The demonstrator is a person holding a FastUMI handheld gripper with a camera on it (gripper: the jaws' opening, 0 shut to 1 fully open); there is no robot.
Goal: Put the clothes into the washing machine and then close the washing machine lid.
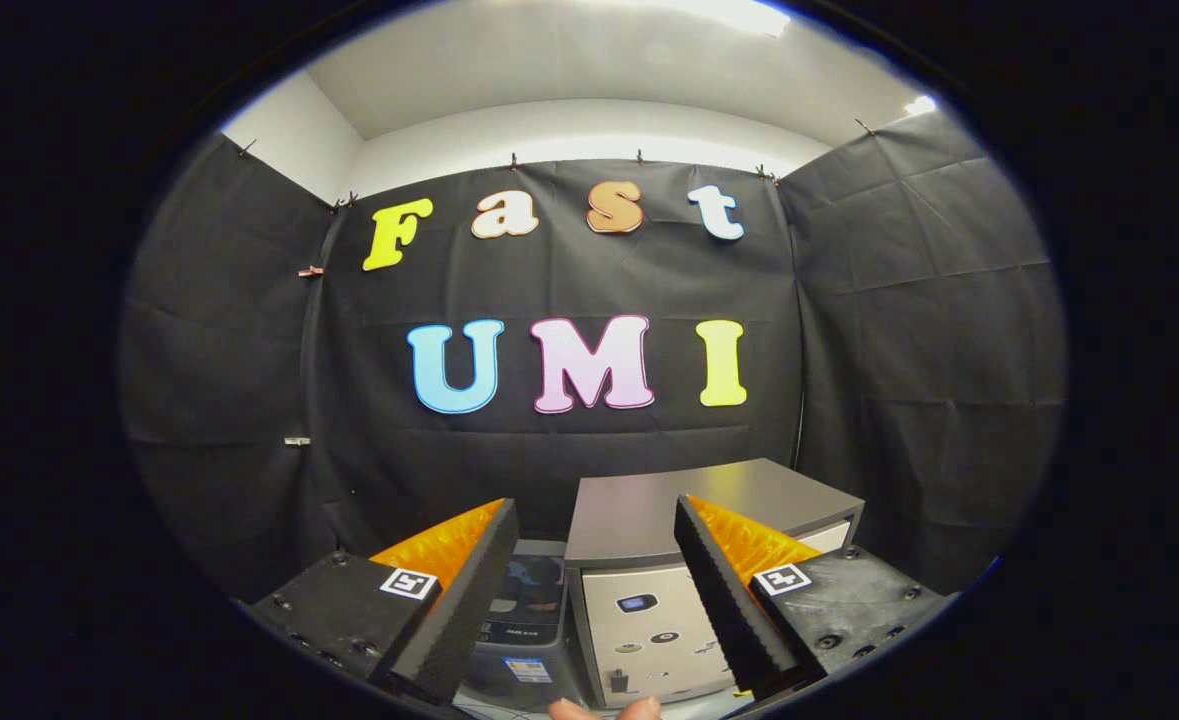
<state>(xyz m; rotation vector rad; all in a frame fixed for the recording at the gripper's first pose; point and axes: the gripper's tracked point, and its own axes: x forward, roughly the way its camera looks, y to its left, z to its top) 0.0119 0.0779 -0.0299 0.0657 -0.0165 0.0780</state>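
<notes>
Fingers of the gripper stand apart, holding nothing, with the washing machine just ahead between them, its lid down. Clothes, judged soft and light, would best be pinched at a bunched fold.

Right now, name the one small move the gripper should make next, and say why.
Probably tilt the gripper downward and ease it toward the washing machine. Its fingers stand open with nothing between them, aimed level at the booth wall, and the grey machine sits just beyond them with its lid apparently flat. I cannot tell where the clothes are from here, so looking lower comes first.
</notes>
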